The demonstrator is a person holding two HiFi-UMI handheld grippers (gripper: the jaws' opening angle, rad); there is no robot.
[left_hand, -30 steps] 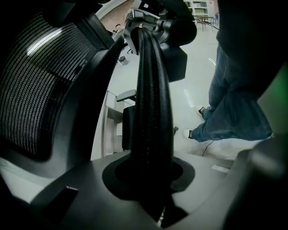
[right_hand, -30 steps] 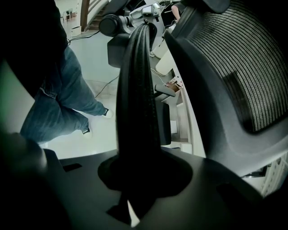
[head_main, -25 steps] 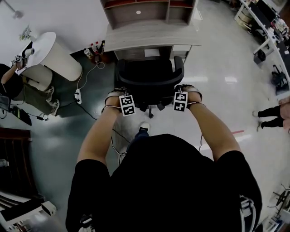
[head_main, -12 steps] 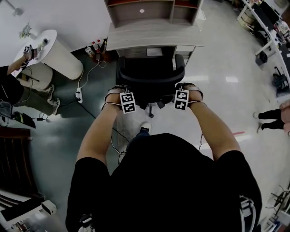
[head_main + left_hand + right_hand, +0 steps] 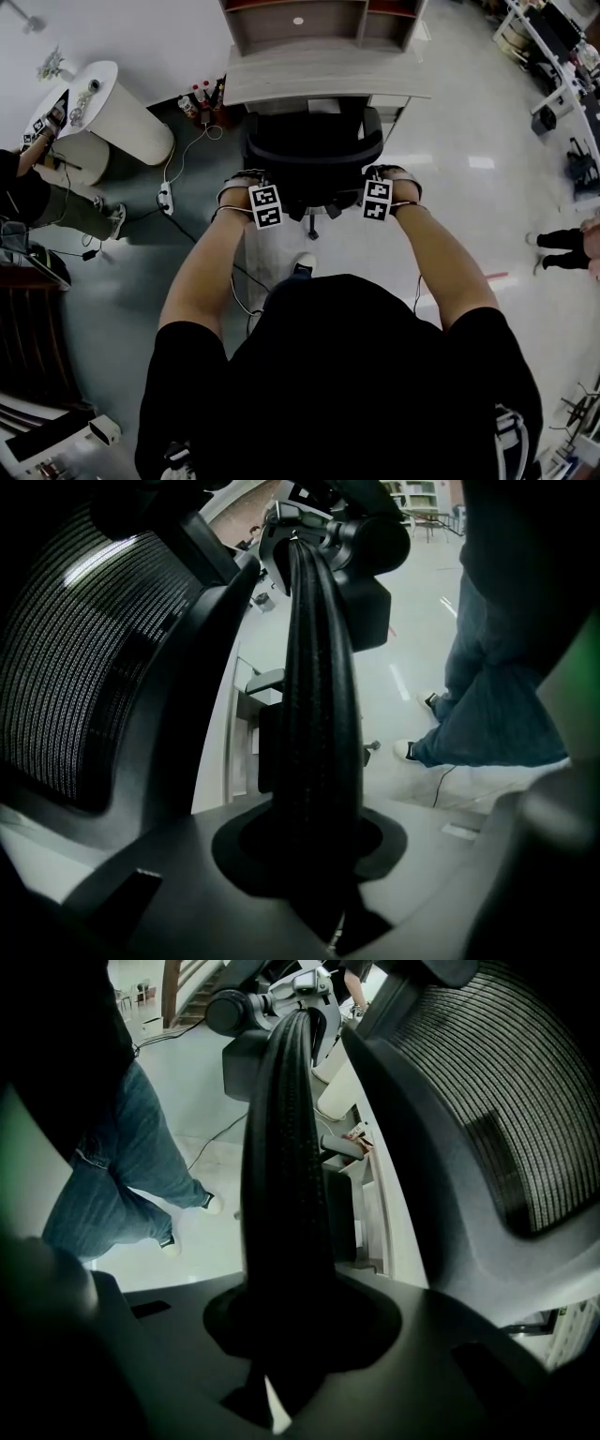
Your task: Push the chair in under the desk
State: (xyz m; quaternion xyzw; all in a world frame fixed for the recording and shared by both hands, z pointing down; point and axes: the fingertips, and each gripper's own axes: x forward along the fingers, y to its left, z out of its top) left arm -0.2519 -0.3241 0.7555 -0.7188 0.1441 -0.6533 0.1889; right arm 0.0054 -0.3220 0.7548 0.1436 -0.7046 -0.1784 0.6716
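A black office chair [image 5: 314, 155] with a mesh back stands in front of the grey desk [image 5: 323, 75], its seat partly under the desk top. My left gripper [image 5: 253, 189] is shut on the chair's left armrest [image 5: 314, 714], which runs as a black padded bar between the jaws. On the other side, my right gripper [image 5: 386, 184] is shut on the right armrest [image 5: 281, 1176] in the same way. The mesh back [image 5: 75, 667] shows beside each bar. My own legs and shoes [image 5: 487, 705] appear behind the chair.
A white round table [image 5: 112, 112] stands at the left with a seated person [image 5: 28, 178] beside it. A power strip with cables [image 5: 164, 199] lies on the floor left of the chair, bottles [image 5: 197, 98] by the desk's left leg. Another person's legs [image 5: 562, 246] show at the right.
The chair and both grippers have moved away from me toward the desk, and more of the seat is under the desk top. Both grips are unchanged.
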